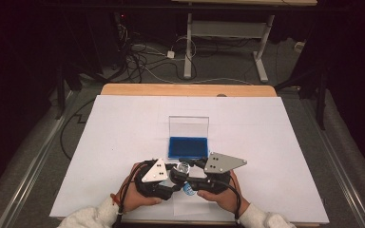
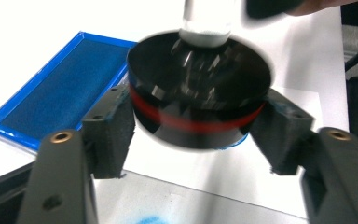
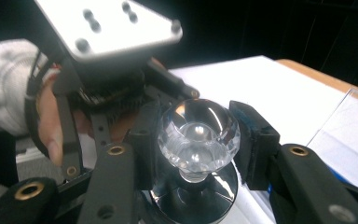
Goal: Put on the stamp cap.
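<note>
High view – scene: white paper sheet (image 1: 123,142) covers the wooden table (image 1: 185,89); an open blue ink pad in a clear hinged case (image 1: 188,146) lies just beyond the hands.
High view – stamp: a round black stamp with a red band and a faceted clear knob (image 1: 182,170) sits between the left gripper (image 1: 171,176) and the right gripper (image 1: 194,175), near the table's front edge.
Left gripper view – jaws: spread, flanking the black stamp base (image 2: 198,109); the pads look apart from it or barely touching, and blur leaves this uncertain.
Left gripper view – risk: a blue ink smudge (image 2: 150,219) marks the paper below; a stamp let down here would likely smear or double-print.
Right gripper view – jaws: pressed on the clear knob (image 3: 198,133) from both sides, carrying the stamp.
Right gripper view – risk: the slick faceted knob probably offers a poor purchase; with the left jaws loosened, the stamp could pivot or slip and drop tilted onto the paper.
</note>
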